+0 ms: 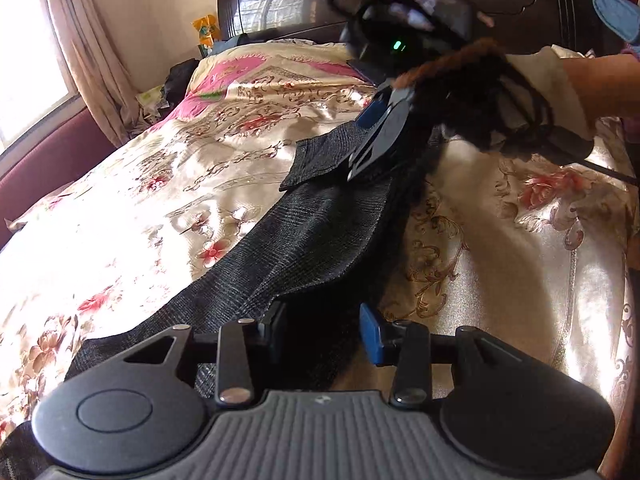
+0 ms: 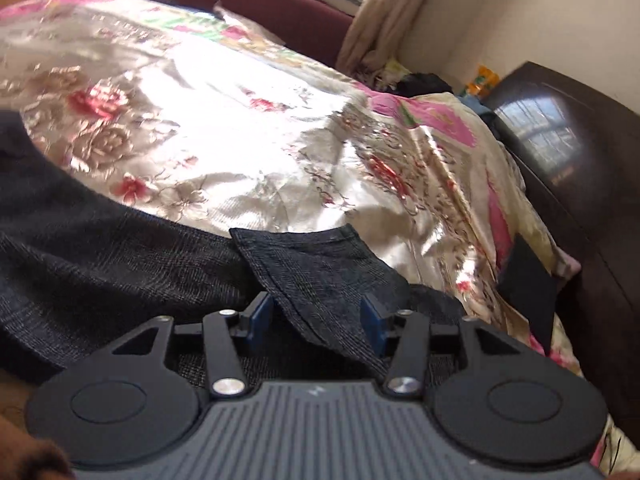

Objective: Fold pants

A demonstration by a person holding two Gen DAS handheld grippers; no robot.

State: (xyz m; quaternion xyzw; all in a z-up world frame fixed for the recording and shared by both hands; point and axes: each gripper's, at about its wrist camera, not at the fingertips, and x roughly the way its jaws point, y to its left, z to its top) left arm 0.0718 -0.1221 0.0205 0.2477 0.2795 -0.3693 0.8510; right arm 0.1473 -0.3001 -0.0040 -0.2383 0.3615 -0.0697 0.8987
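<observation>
Dark grey checked pants [image 1: 304, 236] lie in a long strip across the floral satin bedspread [image 1: 160, 184]. My left gripper [image 1: 323, 330] is open, its fingers either side of the near end of the pants. In the left wrist view my right gripper [image 1: 372, 148] sits at the far end, on the hem, held by a gloved hand. In the right wrist view the right gripper [image 2: 316, 320] is open with the hem corner of the pants [image 2: 320, 272] lying between its blue pads [image 2: 370, 322].
A dark wooden headboard [image 1: 304, 4] stands behind the bed, with pillows under the pink-patterned cover [image 2: 448, 120]. A window, curtain [image 1: 88, 52] and a maroon bench [image 1: 52, 148] are at the left. Clutter lies in the corner by the wall [image 2: 416, 80].
</observation>
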